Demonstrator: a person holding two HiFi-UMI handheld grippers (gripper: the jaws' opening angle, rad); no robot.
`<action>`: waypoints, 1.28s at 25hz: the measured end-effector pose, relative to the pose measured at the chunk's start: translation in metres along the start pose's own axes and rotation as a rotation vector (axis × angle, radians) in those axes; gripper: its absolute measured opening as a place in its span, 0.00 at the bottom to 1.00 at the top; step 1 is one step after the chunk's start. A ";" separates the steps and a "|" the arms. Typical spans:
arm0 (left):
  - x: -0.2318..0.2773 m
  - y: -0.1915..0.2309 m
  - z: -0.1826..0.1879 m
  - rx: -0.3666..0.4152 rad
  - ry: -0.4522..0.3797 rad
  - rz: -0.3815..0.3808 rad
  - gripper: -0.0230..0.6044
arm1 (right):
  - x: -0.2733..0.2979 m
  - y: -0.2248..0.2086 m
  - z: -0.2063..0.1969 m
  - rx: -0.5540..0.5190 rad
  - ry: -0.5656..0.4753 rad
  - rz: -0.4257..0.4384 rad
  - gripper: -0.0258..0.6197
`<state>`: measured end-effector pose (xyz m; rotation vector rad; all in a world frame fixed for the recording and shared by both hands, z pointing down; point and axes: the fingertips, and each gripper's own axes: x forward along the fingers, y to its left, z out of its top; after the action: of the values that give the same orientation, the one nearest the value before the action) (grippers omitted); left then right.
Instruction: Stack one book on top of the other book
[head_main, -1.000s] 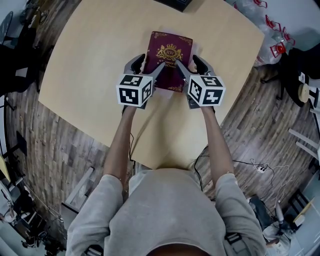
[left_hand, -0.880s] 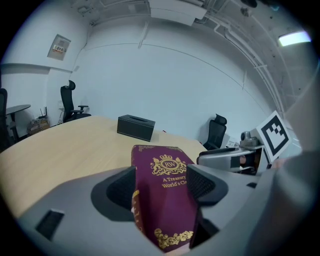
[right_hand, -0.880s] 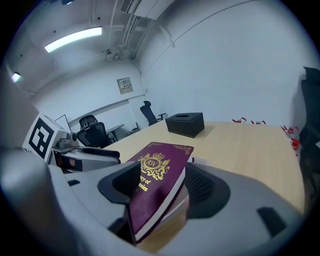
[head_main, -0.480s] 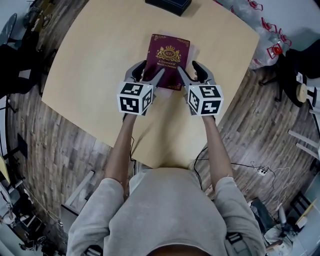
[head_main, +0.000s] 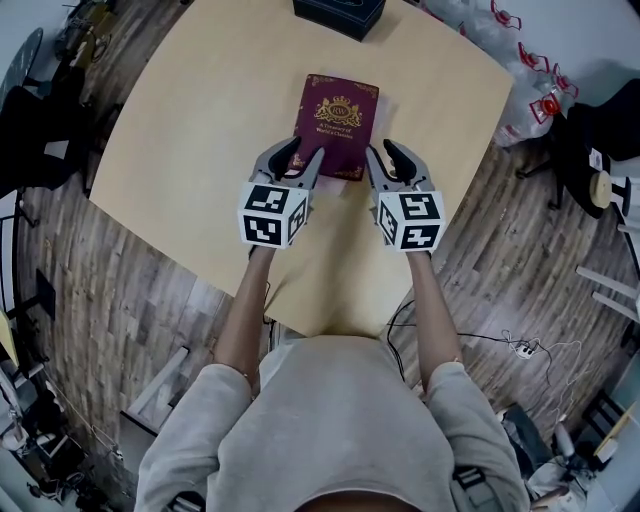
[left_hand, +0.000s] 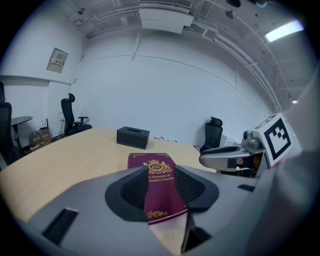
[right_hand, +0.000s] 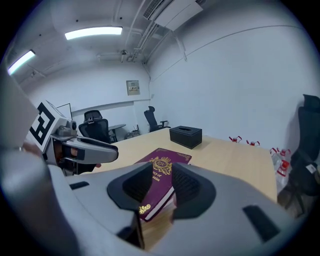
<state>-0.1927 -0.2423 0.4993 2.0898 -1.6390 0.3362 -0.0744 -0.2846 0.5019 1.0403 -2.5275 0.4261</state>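
A maroon book with a gold crest lies flat on the light wooden table; it also shows in the left gripper view and the right gripper view. From the right gripper view it looks thick, and I cannot tell whether a second book lies under it. My left gripper hovers just short of the book's near left corner, my right gripper just short of its near right corner. Both sets of jaws have just been closing, with a gap left and nothing between them. Neither gripper touches the book.
A black tissue box stands at the table's far edge, beyond the book. Clear bags with red marks lie on the floor off the table's right corner. Office chairs stand by the walls.
Both grippers have drawn back from the book's sides toward the person and risen a little. Their jaws have narrowed. The book stays where it lay.
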 end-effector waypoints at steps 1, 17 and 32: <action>-0.003 -0.001 -0.001 0.007 -0.001 0.006 0.30 | -0.004 0.001 0.000 -0.002 -0.003 -0.003 0.22; -0.045 -0.037 -0.010 -0.004 -0.046 0.001 0.05 | -0.064 0.012 -0.007 -0.013 -0.031 -0.024 0.05; -0.083 -0.072 0.006 0.039 -0.107 -0.027 0.05 | -0.126 0.025 0.003 -0.066 -0.106 -0.029 0.05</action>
<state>-0.1451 -0.1617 0.4414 2.1910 -1.6754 0.2540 -0.0103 -0.1928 0.4398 1.1009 -2.5963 0.2848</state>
